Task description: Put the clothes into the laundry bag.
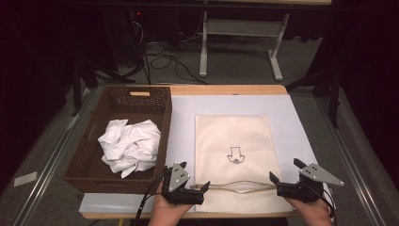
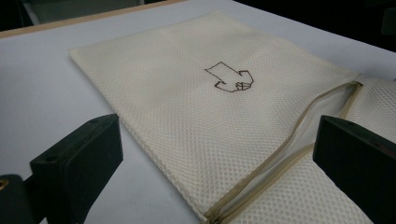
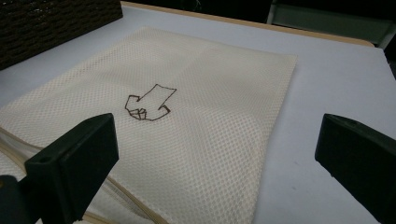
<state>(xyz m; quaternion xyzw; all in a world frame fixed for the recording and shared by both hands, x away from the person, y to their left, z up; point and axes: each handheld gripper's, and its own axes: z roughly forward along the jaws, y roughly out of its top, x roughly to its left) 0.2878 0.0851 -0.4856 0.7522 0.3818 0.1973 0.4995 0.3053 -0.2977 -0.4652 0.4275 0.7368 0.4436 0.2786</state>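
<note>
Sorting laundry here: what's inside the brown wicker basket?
A crumpled white cloth lies inside the basket; whatever is under it is hidden.

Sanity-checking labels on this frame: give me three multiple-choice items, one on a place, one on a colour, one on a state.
1. Where is the crumpled white cloth?
A. in the wicker basket
B. on the mesh laundry bag
C. on the floor

2. Colour of the shirt emblem on the bag?
A. green
B. dark brown
C. blue

3. State of the bag's zipper?
A. fully closed
B. partly open
C. torn off

Answers: 1 A, the cloth sits within the basket walls. 2 B, dark brown outline in both gripper views. 3 B, a gap shows between the zipper tapes.
</note>
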